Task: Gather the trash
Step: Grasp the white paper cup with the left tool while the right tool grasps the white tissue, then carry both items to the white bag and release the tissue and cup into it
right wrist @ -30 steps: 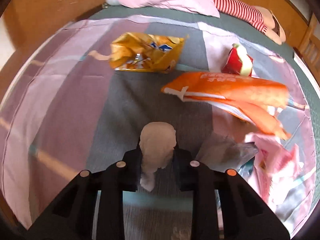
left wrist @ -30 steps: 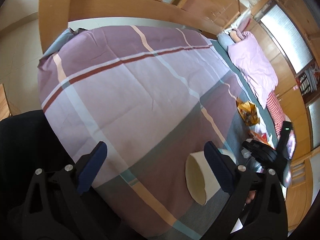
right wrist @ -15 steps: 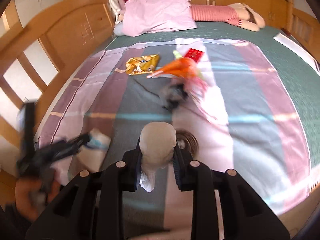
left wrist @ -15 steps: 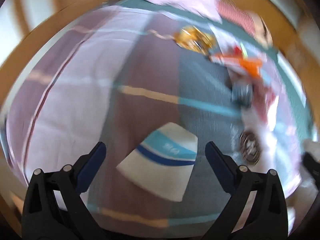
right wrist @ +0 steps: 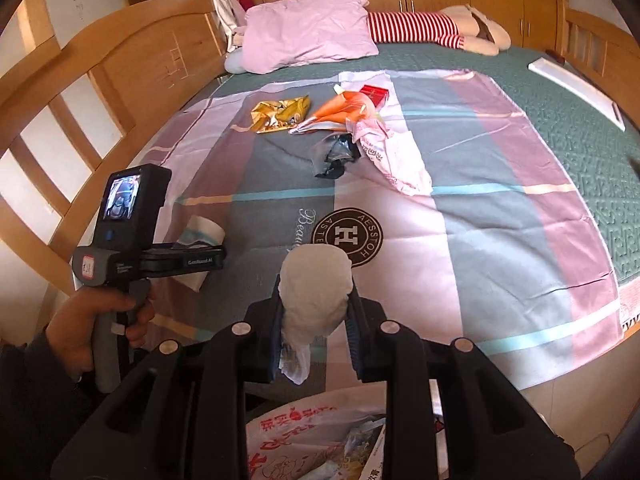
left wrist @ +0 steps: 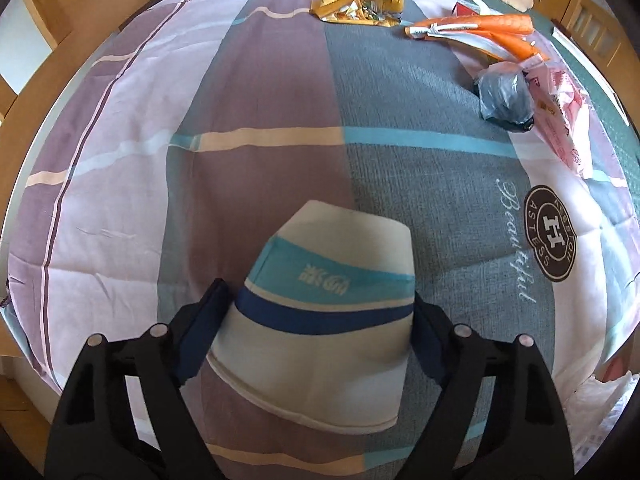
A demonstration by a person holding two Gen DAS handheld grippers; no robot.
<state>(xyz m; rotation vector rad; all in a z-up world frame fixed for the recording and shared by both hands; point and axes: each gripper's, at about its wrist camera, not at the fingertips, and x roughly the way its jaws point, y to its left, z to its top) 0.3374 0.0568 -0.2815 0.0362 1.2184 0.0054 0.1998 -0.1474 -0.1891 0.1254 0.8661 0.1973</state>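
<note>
Bedspread [left wrist: 280, 92] beneath half-hidden paper cup [left wrist: 328, 304]

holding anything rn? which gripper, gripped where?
Right gripper is shut on a crumpled white tissue wad, around its middle. Left gripper straddles the paper cup near its rim, jaws just closing.

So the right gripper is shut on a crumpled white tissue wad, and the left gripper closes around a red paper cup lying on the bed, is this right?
Not quite: the paper cup between the left gripper fingers is white with light and dark blue bands, not red, as the left wrist view shows. The rest holds: the right gripper is shut on the crumpled white tissue wad.
</note>
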